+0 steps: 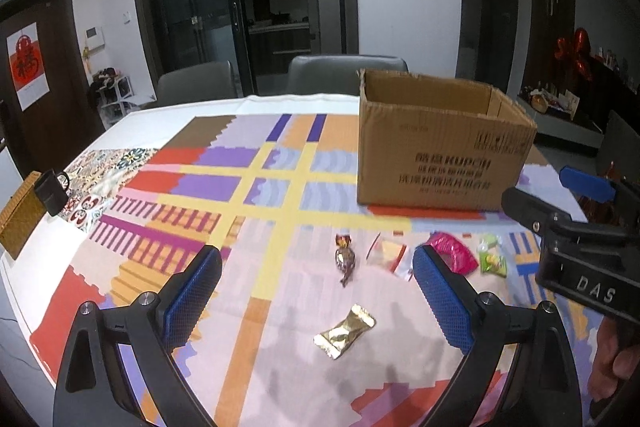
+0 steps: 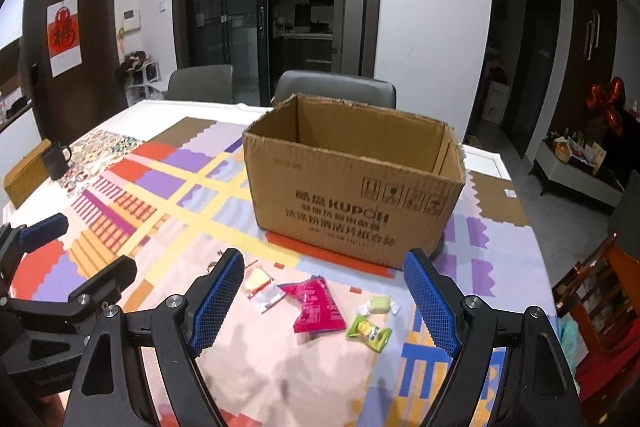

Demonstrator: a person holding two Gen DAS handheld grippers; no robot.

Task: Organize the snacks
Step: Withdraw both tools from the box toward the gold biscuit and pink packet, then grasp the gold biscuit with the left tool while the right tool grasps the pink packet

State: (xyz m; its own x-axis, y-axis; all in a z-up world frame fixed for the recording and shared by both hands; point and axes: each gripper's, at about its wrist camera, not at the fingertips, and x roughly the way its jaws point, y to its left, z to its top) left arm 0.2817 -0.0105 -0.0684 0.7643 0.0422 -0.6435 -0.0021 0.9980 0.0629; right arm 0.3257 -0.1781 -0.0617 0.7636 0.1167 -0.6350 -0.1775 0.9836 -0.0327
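An open cardboard box [image 1: 444,147] [image 2: 352,187] stands on the colourful tablecloth. In front of it lie small snacks: a gold wrapper [image 1: 345,331], a brown twisted candy [image 1: 345,259], a clear packet with a yellow piece [image 1: 388,253] [image 2: 260,285], a pink packet [image 1: 454,251] [image 2: 318,305], a green packet [image 1: 494,263] [image 2: 369,333] and a pale green candy [image 2: 379,305]. My left gripper [image 1: 318,291] is open and empty above the gold wrapper. My right gripper [image 2: 324,301] is open and empty above the pink packet; it also shows in the left wrist view [image 1: 568,203].
A black mug [image 1: 52,189] [image 2: 56,159] and a woven basket [image 1: 20,217] sit at the table's left edge. Two grey chairs [image 2: 336,89] stand behind the table. A red wooden chair [image 2: 600,291] is at the right.
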